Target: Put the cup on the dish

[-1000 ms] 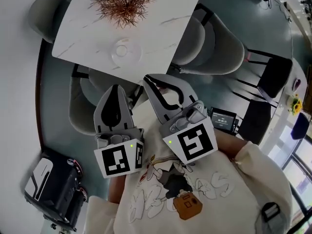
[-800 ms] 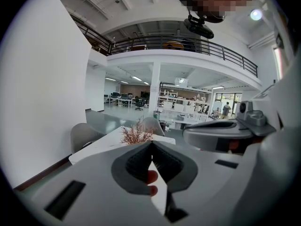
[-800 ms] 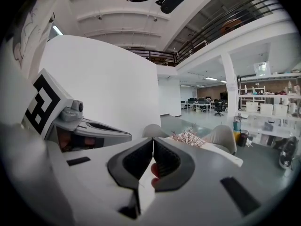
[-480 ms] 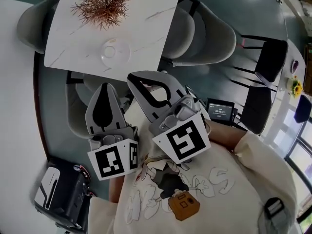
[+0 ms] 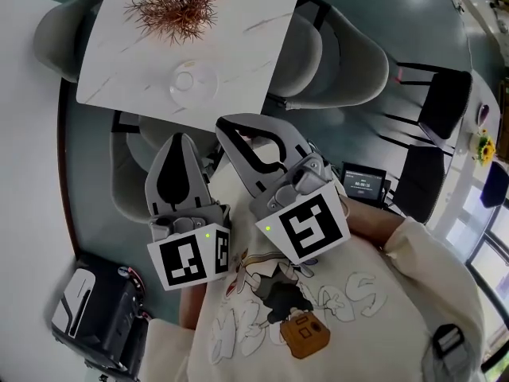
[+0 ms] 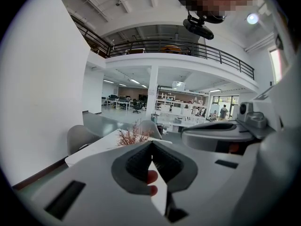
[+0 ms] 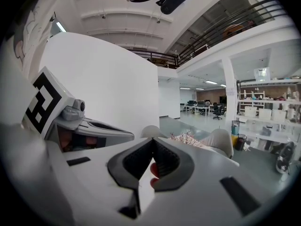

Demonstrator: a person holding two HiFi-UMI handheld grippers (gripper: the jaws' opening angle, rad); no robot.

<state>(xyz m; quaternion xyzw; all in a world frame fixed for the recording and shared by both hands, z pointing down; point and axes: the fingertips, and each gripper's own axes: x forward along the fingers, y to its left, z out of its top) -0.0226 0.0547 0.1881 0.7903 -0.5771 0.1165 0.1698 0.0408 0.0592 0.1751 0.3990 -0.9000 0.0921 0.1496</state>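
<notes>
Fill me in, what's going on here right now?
A person stands a little short of the white table, with a gripper in each hand held close to the chest. The left gripper and the right gripper are both shut, with nothing between the jaws. A clear glass dish lies near the table's near edge, beside a dried plant. Whether a cup sits on it is too hard to tell. Nothing is being handled.
</notes>
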